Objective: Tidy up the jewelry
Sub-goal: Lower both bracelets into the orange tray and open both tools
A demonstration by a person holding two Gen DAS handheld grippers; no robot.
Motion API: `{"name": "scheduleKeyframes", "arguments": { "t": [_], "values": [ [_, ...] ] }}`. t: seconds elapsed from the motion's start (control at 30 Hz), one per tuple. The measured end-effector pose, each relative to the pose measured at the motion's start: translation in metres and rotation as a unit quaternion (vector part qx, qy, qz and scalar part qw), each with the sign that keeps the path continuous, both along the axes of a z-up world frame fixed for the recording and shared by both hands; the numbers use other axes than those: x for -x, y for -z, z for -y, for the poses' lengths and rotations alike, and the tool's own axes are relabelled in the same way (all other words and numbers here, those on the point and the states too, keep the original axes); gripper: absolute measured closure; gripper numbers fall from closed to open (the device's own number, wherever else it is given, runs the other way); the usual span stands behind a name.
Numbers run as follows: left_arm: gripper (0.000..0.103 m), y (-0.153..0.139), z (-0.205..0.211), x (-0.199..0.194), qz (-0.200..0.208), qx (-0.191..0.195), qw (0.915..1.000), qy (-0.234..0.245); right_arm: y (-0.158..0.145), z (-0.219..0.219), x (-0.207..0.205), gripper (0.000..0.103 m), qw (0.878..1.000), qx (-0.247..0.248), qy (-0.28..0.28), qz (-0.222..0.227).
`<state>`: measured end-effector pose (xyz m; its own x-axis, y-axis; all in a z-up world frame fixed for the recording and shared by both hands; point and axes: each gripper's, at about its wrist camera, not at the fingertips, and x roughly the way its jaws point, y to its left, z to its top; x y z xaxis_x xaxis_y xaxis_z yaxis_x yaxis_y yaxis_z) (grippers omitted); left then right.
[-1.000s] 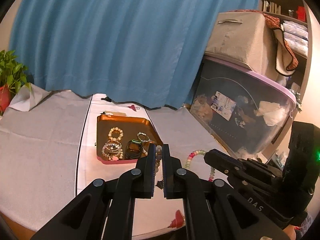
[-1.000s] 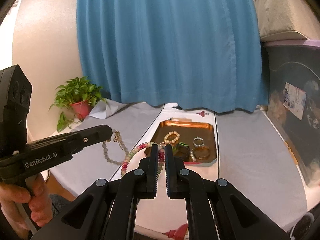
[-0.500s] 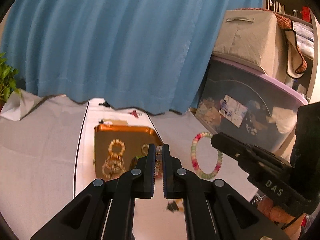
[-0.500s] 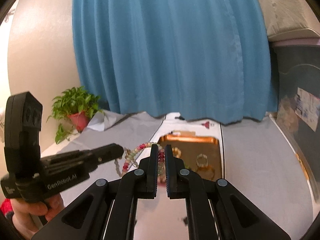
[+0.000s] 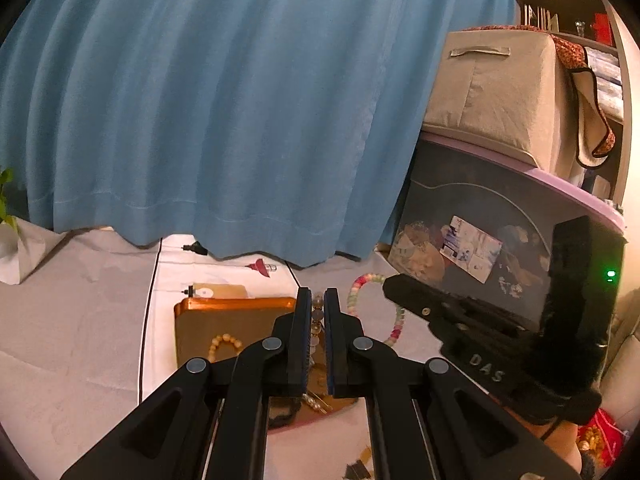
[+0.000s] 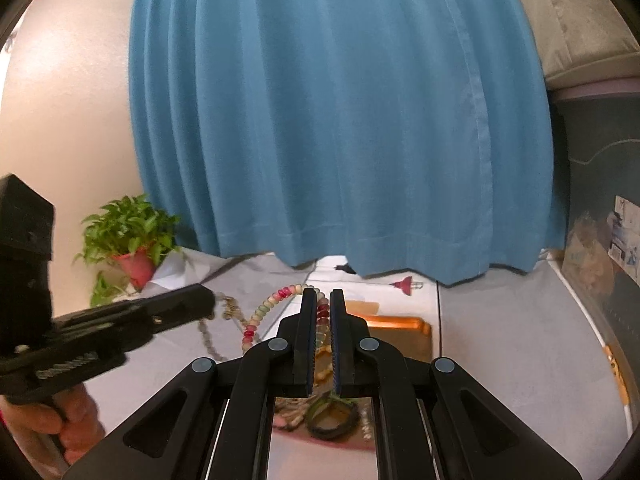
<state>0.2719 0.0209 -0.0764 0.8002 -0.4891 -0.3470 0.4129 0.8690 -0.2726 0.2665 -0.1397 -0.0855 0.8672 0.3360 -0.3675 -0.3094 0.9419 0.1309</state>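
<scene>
My left gripper is shut on a strand of grey-beige beads that shows between its pads. My right gripper is shut on a pastel multicolour bead loop, which arcs out to its left. In the left wrist view the right gripper comes in from the right with that loop hanging at its tip. The right wrist view shows the left gripper trailing the grey strand. Under both lies an orange tray with a cream bead bracelet and a dark bangle.
A blue curtain hangs just behind the cloth-covered table. A potted plant stands at the left. A dark storage bin with a beige fabric box on top is at the right. A red tassel lies behind the tray.
Both grippers have moved forward toward the curtain, each still carrying its beads. The tray has slid lower in both views and now lies partly under the fingers.
</scene>
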Motion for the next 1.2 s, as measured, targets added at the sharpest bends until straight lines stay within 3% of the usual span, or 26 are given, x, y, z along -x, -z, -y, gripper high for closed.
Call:
{"name": "scheduleKeyframes", "arguments": {
  "t": [0.23, 0.67, 0.9, 1.07, 1.2],
  "values": [
    [0.099, 0.048, -0.006, -0.054, -0.074, 0.031, 0.9967, -0.009, 0.041, 0.008, -0.038, 0.096, 0.999, -0.003, 0.01, -0.041],
    [0.099, 0.124, -0.011, -0.093, -0.154, -0.021, 0.9869, -0.043, 0.114, 0.026, -0.088, 0.096, 0.992, -0.007, 0.038, -0.118],
    [0.099, 0.161, -0.006, -0.111, -0.202, -0.046, 0.9762, -0.063, 0.149, 0.028, -0.104, 0.096, 0.984, -0.005, 0.063, -0.164],
    [0.099, 0.179, -0.005, -0.116, -0.231, -0.058, 0.9681, -0.076, 0.175, 0.031, -0.116, 0.096, 0.974, 0.006, 0.071, -0.213],
    [0.098, 0.181, -0.001, -0.116, -0.231, -0.073, 0.9671, -0.078, 0.18, 0.027, -0.115, 0.094, 0.973, 0.036, 0.072, -0.218]
  ]
}}
